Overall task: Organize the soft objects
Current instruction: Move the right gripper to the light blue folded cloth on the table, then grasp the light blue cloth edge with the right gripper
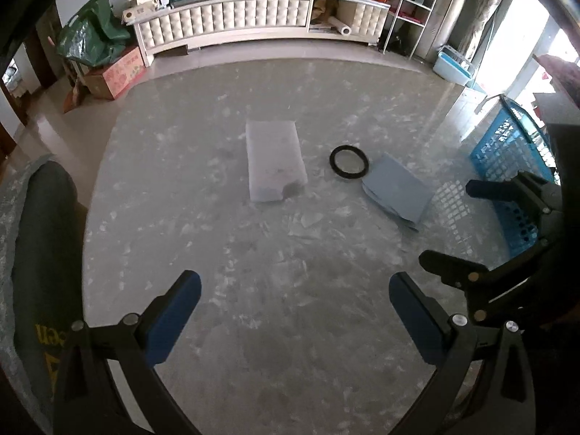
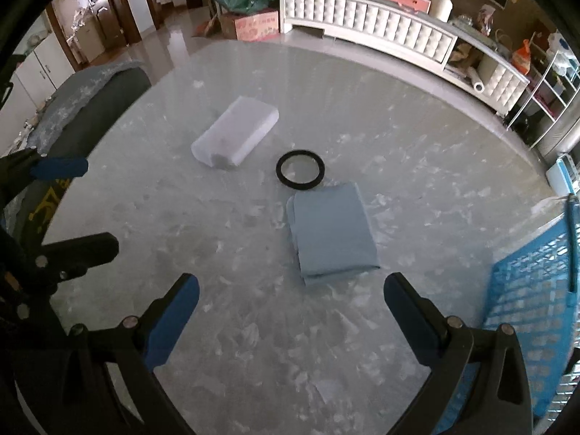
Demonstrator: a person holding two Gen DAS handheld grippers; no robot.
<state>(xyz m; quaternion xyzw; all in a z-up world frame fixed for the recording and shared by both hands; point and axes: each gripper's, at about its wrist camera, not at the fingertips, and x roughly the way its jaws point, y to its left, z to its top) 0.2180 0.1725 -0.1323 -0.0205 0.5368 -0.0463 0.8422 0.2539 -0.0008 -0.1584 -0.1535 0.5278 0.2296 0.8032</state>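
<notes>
A white soft pack (image 1: 274, 159) (image 2: 236, 137) lies in the middle of the round marble table (image 1: 253, 290). A folded blue-grey cloth (image 1: 397, 191) (image 2: 332, 232) lies to its right, and a black ring (image 1: 348, 162) (image 2: 300, 169) lies between them, touching the cloth's far edge. My left gripper (image 1: 294, 311) is open and empty, well short of the pack. My right gripper (image 2: 290, 311) is open and empty, just short of the cloth. The right gripper also shows at the right edge of the left wrist view (image 1: 471, 232).
A blue plastic basket (image 1: 514, 181) (image 2: 533, 308) stands at the table's right edge. A dark chair back (image 1: 43, 246) (image 2: 90, 108) is at the left. A white cabinet (image 1: 253, 21) and boxes stand beyond the table on the floor.
</notes>
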